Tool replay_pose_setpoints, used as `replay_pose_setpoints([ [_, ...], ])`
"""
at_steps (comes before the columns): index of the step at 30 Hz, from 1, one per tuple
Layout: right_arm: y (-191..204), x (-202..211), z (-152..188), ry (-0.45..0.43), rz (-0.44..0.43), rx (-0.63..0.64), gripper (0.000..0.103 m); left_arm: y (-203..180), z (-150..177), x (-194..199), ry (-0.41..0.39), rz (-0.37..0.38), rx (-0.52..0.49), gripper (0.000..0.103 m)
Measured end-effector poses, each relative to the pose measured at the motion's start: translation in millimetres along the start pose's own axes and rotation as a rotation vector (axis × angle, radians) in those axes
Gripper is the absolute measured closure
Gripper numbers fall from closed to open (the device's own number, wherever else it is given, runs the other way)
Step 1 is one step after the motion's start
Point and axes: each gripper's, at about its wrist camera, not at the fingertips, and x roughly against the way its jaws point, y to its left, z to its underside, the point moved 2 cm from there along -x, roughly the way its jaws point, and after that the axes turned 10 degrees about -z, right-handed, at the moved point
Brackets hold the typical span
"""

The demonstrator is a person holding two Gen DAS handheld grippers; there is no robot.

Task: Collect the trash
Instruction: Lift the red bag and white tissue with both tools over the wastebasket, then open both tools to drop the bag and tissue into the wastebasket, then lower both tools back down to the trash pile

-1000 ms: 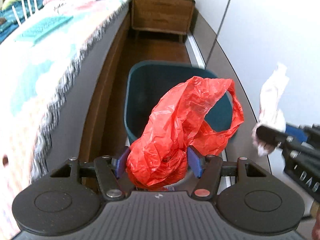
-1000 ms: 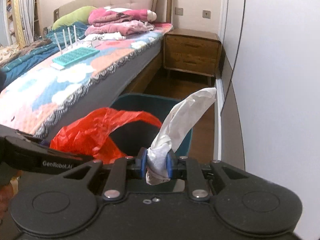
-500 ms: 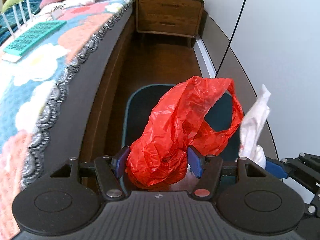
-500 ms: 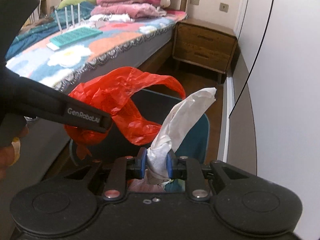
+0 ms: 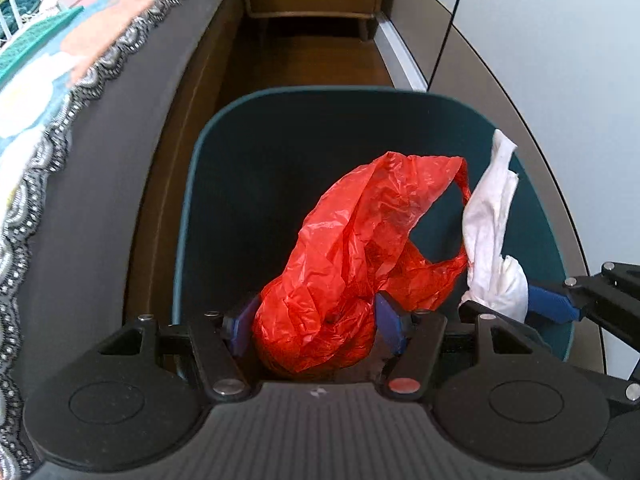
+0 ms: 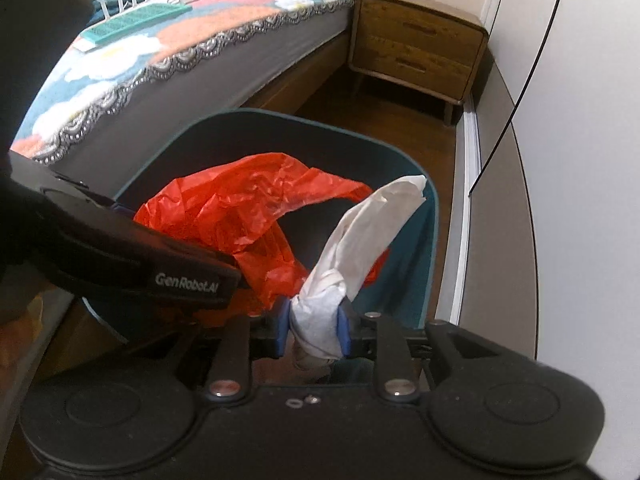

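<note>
My left gripper (image 5: 316, 326) is shut on a crumpled red plastic bag (image 5: 360, 256) and holds it over the open mouth of a dark teal trash bin (image 5: 224, 128). My right gripper (image 6: 314, 330) is shut on a twisted white paper tissue (image 6: 368, 232), held over the same bin (image 6: 430, 240) on its right side. The tissue (image 5: 494, 236) and the right gripper's blue fingers (image 5: 550, 308) show at the right of the left wrist view. The red bag (image 6: 240, 216) and the left gripper's black body show in the right wrist view.
The bin stands on a dark wood floor (image 5: 304, 56) between a bed (image 6: 168, 52) with a patterned cover on the left and a white wardrobe (image 6: 580, 120) on the right. A wooden nightstand (image 6: 420, 48) stands beyond.
Both grippers have moved forward and down toward the bin with their loads. The bin now fills the view below the bag and the tissue.
</note>
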Motion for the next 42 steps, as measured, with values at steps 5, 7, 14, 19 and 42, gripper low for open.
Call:
replay_pose_setpoints([
  [5, -2.9, -4.6, 5.1, 0.011, -0.011, -0.01, 0.073, -4.2, 2.6, -4.1, -0.011, 0.0, -0.032, 0.038],
  [7, -3.5, -5.1, 8.1, 0.014, -0.009, -0.008, 0.071, -6.4, 3.3, -5.7, -0.016, -0.006, -0.052, 0.037],
  [14, -6.6, 0.8, 11.5, -0.012, -0.008, -0.02, 0.062, -6.4, 3.8, -2.7, -0.025, 0.014, -0.046, 0.034],
  [19, -6.6, 15.0, 13.6, -0.048, -0.01, -0.029, 0.056, -6.2, 5.1, 9.3, -0.047, 0.016, -0.047, 0.034],
  [42, 7.5, 86.7, 55.0, -0.199, -0.028, -0.143, 0.039, 11.5, 50.2, 81.8, -0.126, 0.082, -0.036, 0.034],
])
